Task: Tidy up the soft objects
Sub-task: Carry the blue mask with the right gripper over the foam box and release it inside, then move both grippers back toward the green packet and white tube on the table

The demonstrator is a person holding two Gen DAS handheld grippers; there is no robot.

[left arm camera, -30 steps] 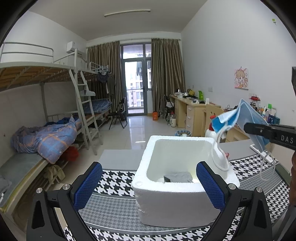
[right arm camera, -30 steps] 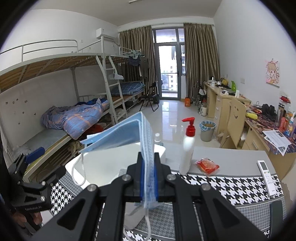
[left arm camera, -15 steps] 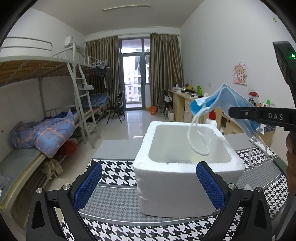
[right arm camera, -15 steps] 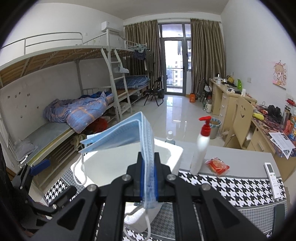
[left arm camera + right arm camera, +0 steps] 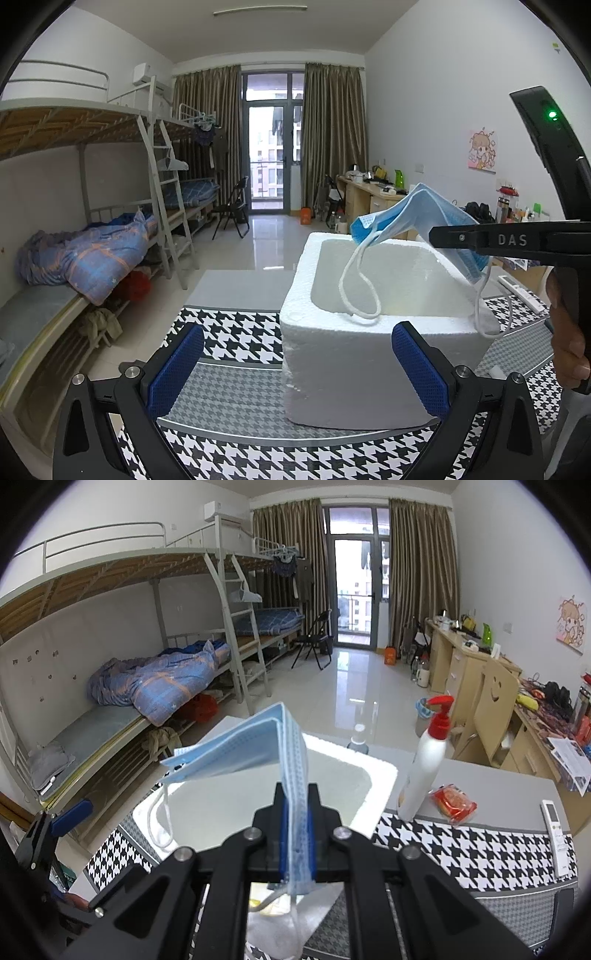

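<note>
My right gripper (image 5: pixel 296 801) is shut on a blue face mask (image 5: pixel 243 746), pinched at its fold. The mask (image 5: pixel 413 218) hangs over the open white foam box (image 5: pixel 332 350), its white ear loops dangling above the hollow. In the left wrist view the right gripper (image 5: pixel 434 238) reaches in from the right, held by a hand (image 5: pixel 569 332). My left gripper (image 5: pixel 297 365) stands open near the box's front wall, its blue pads on either side with nothing between them. The foam box (image 5: pixel 380 775) lies under the mask in the right wrist view. What lies inside the box is hidden.
The table has a houndstooth cloth (image 5: pixel 236 325). A white pump bottle (image 5: pixel 424 764), a red packet (image 5: pixel 452 803) and a remote control (image 5: pixel 556 830) sit to the right of the box. Bunk beds (image 5: pixel 92 236) stand to the left, desks (image 5: pixel 465 664) to the right.
The right gripper has carried the mask leftward until it hangs over the box's hollow. The left wrist view has sunk a little, so the box's inside no longer shows.
</note>
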